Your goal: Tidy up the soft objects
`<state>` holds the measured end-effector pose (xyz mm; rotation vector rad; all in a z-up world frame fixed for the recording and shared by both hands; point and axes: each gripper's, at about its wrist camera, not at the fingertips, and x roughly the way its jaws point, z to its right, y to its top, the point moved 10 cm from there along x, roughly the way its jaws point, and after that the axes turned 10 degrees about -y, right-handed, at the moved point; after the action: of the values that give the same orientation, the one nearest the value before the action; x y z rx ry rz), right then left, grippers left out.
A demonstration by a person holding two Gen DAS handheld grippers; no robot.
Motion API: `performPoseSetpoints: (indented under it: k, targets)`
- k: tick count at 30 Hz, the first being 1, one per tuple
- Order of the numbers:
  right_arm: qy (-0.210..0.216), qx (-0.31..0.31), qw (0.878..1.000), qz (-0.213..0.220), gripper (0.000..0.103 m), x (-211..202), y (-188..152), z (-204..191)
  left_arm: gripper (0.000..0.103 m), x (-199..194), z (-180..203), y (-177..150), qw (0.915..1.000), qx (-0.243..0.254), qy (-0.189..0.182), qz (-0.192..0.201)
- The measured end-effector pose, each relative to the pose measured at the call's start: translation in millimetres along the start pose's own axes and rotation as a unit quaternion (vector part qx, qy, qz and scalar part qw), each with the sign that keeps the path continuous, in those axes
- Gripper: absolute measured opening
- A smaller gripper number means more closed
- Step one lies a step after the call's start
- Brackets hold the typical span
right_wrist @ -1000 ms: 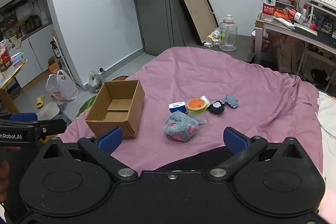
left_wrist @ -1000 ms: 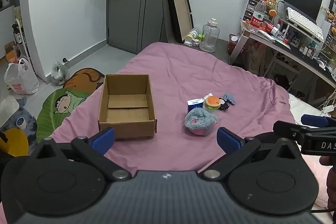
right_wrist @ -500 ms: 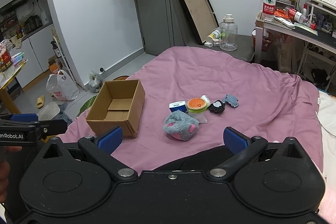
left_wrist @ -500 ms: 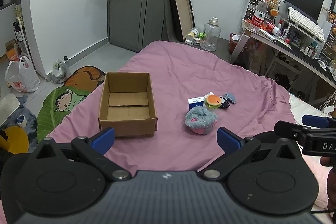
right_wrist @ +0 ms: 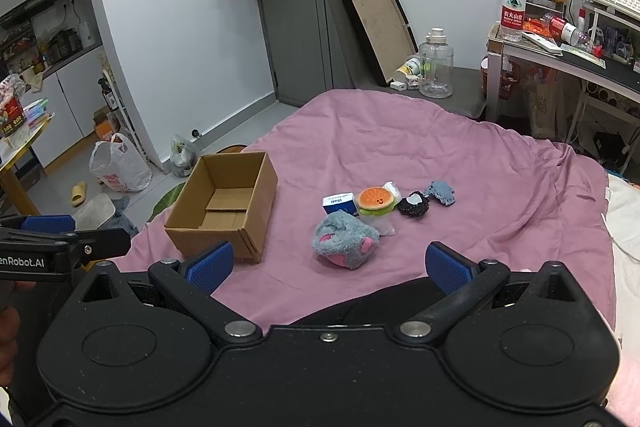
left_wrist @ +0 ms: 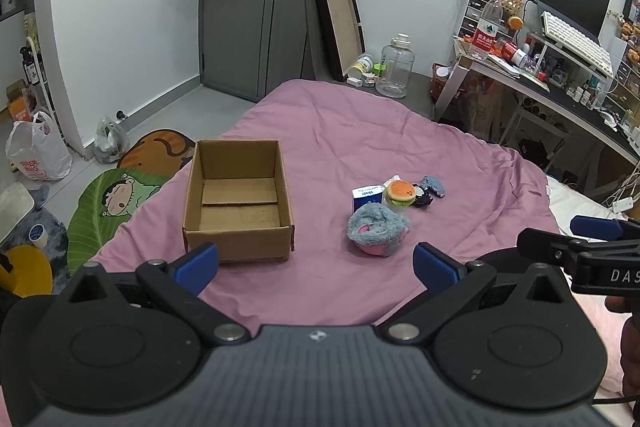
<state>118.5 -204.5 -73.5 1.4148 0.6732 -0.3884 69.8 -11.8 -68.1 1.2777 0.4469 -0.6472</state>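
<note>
An open, empty cardboard box (left_wrist: 238, 201) (right_wrist: 224, 203) stands on the pink bedspread (left_wrist: 360, 131) (right_wrist: 400, 131). To its right lies a cluster of soft toys: a grey-and-pink plush (left_wrist: 377, 229) (right_wrist: 345, 239), a burger toy (left_wrist: 399, 192) (right_wrist: 375, 199), a small blue-white carton (left_wrist: 365, 195) (right_wrist: 339, 203), a black toy (left_wrist: 422, 195) (right_wrist: 414, 204) and a small grey toy (left_wrist: 434, 185) (right_wrist: 439, 192). My left gripper (left_wrist: 316, 267) and right gripper (right_wrist: 328, 266) are both open and empty, held above the near edge of the bed, short of the toys.
A desk (left_wrist: 560, 83) with bottles, keyboard and monitor stands at the right. A clear jug (left_wrist: 396, 71) and a leaning tray (left_wrist: 340, 27) are beyond the bed. Cartoon floor mats (left_wrist: 120, 195) and plastic bags (left_wrist: 36, 151) lie at the left.
Both grippers have drifted slightly forward; the box and toys have not moved. Both stay open.
</note>
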Motion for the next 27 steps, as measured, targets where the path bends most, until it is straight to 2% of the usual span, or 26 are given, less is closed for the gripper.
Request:
performPoseSetpoints:
  k: [27]
  targets:
    - [0.001,0.009,1.000,-0.001,0.103,1.3,-2.3,3.0,0.103,-0.2,-0.2,-2.1,1.0000,-0.001,-0.003,0.002]
